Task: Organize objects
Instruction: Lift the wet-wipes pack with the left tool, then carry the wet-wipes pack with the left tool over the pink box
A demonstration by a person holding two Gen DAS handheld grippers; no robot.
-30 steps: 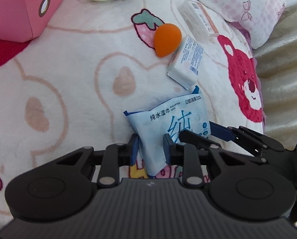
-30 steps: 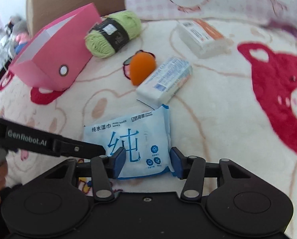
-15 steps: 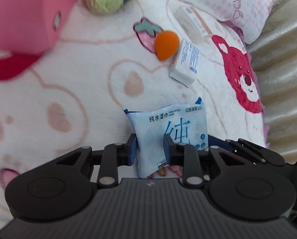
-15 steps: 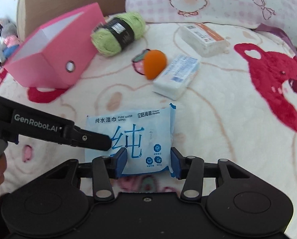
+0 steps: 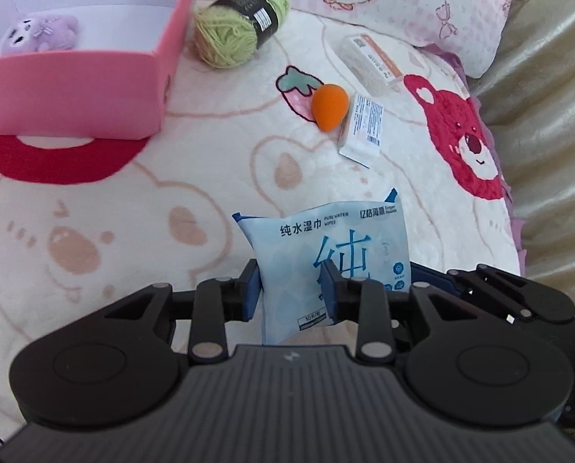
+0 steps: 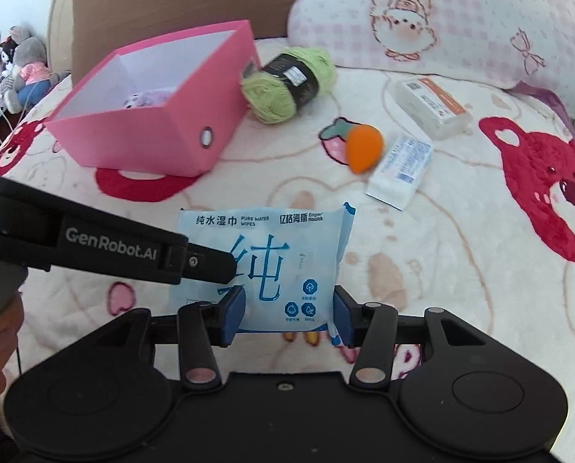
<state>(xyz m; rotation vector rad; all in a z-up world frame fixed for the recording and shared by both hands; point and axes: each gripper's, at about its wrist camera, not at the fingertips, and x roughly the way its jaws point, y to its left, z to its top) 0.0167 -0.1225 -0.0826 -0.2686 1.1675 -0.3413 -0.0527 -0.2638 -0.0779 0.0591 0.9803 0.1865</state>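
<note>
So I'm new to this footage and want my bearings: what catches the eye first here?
The pale blue wipes pack dominates, held in the foreground by both the left gripper and the right gripper. Behind it to the left sits a bright pink box on the cartoon blanket, with green yarn beside it and an orange sponge further right.

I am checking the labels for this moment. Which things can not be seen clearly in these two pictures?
- Pink box contents: right wrist view, its front wall hides all but a scrap.
- Wipes pack lower edge: left wrist view, behind the left gripper.
- Yarn ball label: print too small.
- Clear case contents: too small to tell.
</note>
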